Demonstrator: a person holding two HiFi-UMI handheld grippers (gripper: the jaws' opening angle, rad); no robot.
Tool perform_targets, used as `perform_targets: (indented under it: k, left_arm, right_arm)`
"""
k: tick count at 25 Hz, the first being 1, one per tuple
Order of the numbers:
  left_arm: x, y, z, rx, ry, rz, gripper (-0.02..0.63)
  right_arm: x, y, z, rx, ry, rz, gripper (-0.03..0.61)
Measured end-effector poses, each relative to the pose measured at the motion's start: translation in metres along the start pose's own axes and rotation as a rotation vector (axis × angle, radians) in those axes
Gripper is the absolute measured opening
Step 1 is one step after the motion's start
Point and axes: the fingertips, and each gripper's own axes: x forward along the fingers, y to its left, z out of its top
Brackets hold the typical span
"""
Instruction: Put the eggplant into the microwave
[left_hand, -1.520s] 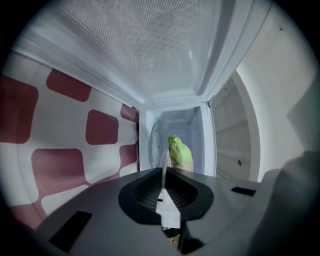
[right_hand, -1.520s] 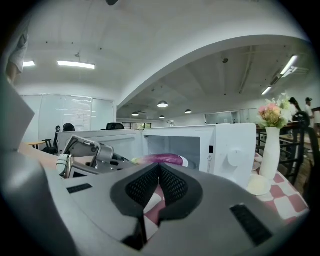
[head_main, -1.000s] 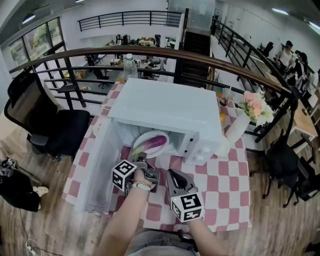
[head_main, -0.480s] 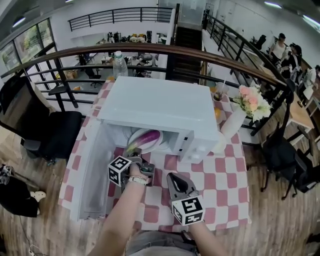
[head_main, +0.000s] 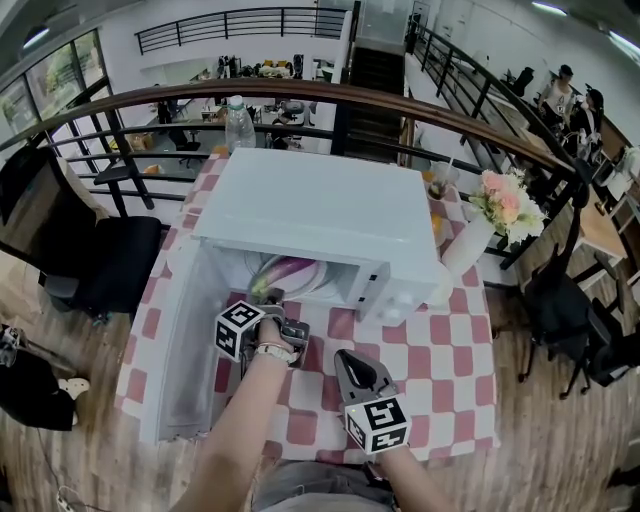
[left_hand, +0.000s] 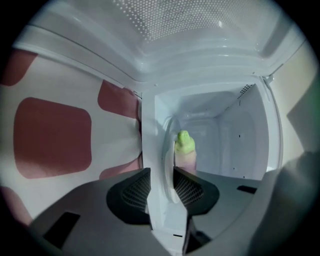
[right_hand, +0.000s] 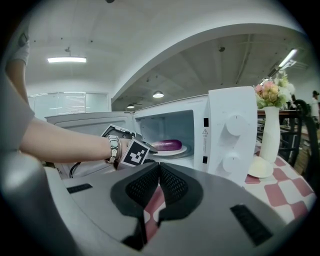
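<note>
Purple eggplant (right_hand: 167, 145) on plate (right_hand: 183, 149) | left gripper (left_hand: 162, 176) jaws just opened astride its rim | right gripper (right_hand: 159, 169) jaws closed

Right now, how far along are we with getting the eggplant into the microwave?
Done: the eggplant lies on its plate inside the microwave. In hand: the left gripper has just been opening its jaws, with the plate's rim between them. The right gripper is shut and empty. Left: draw the left gripper out; the door stands open.

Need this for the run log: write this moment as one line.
left claw: jaws just opened, plate rim between | eggplant: on plate inside microwave | right claw: shut, empty
</note>
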Motion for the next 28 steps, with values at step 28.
perform_targets:
  k: [28]
  left_arm:
    - [0.033, 0.003, 0.008, -0.015, 0.037, 0.089, 0.263]
  right_arm:
    - [-0.004, -0.006, -0.009, 0.051, 0.039, -0.007, 0.025]
